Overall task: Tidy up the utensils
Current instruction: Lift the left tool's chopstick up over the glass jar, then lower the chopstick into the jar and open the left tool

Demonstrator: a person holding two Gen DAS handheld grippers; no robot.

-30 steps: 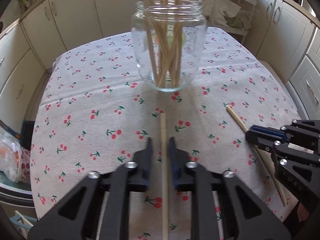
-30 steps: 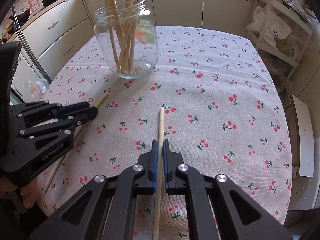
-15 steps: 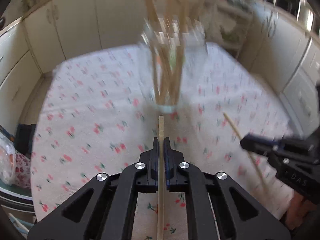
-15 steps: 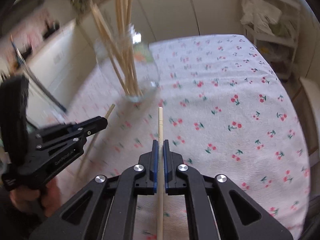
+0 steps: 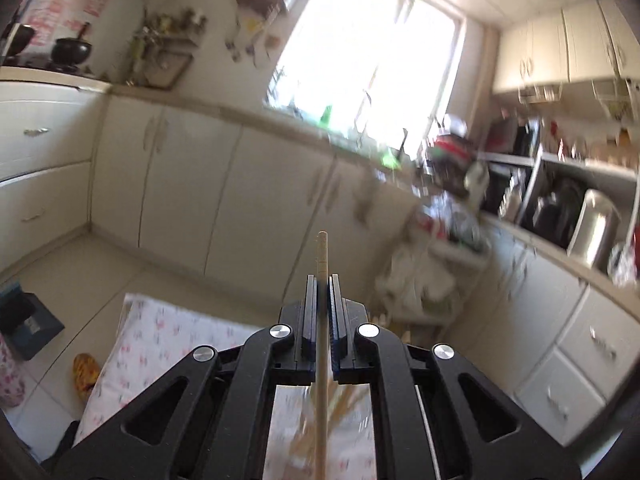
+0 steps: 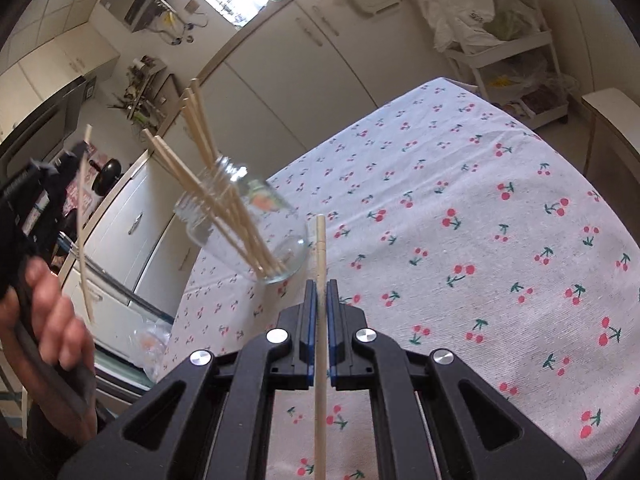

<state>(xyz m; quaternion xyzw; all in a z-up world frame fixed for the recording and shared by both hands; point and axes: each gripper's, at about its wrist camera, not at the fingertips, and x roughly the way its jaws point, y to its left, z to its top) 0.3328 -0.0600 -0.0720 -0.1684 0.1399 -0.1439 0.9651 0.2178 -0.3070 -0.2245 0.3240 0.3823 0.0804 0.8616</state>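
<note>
My left gripper point(image 5: 322, 278) is shut on a wooden chopstick point(image 5: 321, 252) and is raised off the table, pointing toward the kitchen cabinets. Beneath it, blurred, several chopsticks point(image 5: 340, 404) stand in the glass jar. In the right wrist view my right gripper point(image 6: 319, 284) is shut on another chopstick point(image 6: 320, 248), held above the cherry-print tablecloth point(image 6: 480, 220). The glass jar point(image 6: 256, 236) with several chopsticks stands just left of its tip. The left gripper point(image 6: 36, 196) with its chopstick point(image 6: 82, 216) appears at the far left, held by a hand point(image 6: 52, 320).
White cabinets point(image 5: 240, 192) and a cluttered counter point(image 5: 540, 200) surround the table. A white trolley with bags point(image 6: 500, 40) stands beyond the table's far right corner. A plastic bag point(image 6: 152, 344) lies off the table's left edge.
My left gripper shut on the chopstick on the table and lifted it high, tilting up toward the cabinets. My right gripper, keeping its chopstick, rolled and shifted slightly.
</note>
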